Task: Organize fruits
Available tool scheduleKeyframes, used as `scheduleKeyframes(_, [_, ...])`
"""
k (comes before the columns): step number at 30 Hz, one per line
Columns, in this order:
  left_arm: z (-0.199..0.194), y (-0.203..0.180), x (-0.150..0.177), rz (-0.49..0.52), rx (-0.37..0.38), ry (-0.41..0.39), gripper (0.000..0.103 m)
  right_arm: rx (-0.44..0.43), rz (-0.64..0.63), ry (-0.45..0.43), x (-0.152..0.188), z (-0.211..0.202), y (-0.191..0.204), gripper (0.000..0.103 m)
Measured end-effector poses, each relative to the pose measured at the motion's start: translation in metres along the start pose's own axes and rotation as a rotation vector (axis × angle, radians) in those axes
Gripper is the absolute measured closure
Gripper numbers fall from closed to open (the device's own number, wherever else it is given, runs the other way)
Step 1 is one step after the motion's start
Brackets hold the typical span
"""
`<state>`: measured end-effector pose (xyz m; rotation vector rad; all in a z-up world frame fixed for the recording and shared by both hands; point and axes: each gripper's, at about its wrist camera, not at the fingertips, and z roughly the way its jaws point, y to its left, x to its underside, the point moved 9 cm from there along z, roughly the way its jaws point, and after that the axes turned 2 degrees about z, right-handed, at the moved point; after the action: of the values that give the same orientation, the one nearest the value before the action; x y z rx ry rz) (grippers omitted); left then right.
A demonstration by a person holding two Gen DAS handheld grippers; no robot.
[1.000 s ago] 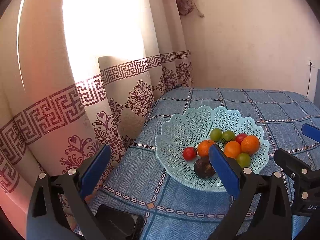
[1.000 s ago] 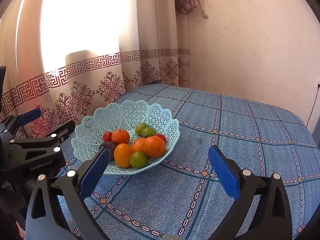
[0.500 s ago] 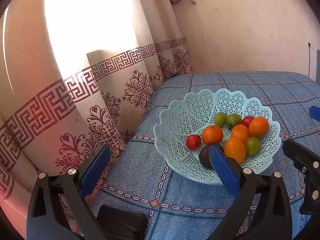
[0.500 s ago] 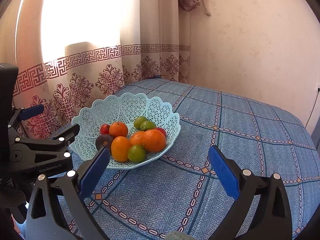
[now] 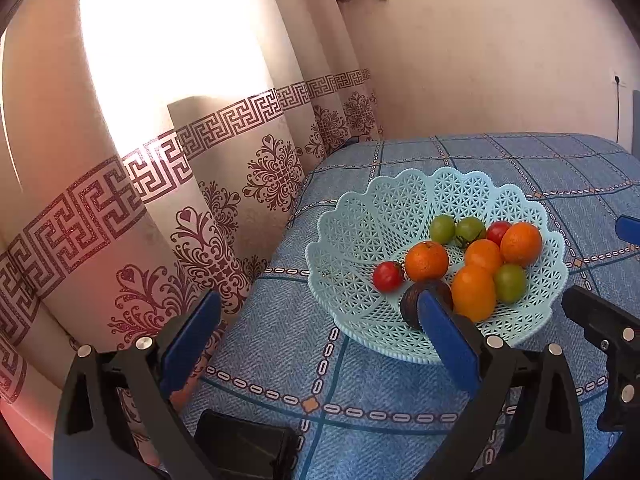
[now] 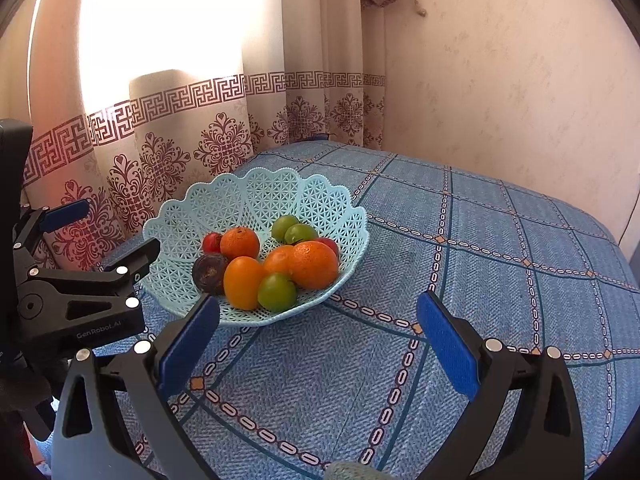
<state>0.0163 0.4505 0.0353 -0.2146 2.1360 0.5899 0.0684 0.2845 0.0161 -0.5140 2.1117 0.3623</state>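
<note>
A pale blue lattice basket (image 5: 384, 216) (image 6: 248, 196) stands on the blue patterned cloth and holds oranges (image 5: 426, 260) (image 6: 316, 264), green fruits (image 5: 442, 228) (image 6: 277, 292), a small red fruit (image 5: 387, 276) (image 6: 211, 242) and a dark fruit (image 5: 412, 300) (image 6: 209, 272). My left gripper (image 5: 316, 332) is open, short of the basket's near left rim, with nothing between its fingers. My right gripper (image 6: 318, 336) is open over the cloth in front of the basket, also empty. The left gripper's body shows at the left of the right wrist view.
A cream curtain (image 5: 192, 184) with maroon pattern hangs close along the table's left edge. A plain wall (image 6: 500, 60) stands behind. The cloth (image 6: 500, 248) lies bare to the right of the basket. A dark flat object (image 5: 244, 448) lies at the table's near edge.
Both grippers have drifted closer to the basket, which now looks larger in both views. Both stay open and the fruits have not moved.
</note>
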Motion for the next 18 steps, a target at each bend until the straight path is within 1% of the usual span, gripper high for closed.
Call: scheduleKeyframes(18, [-0.0011, 0.0015, 0.0002, 0.007, -0.003, 0.002, 0.003, 0.032, 0.004, 0.012, 0.0035, 0.0068, -0.0052, 0.005])
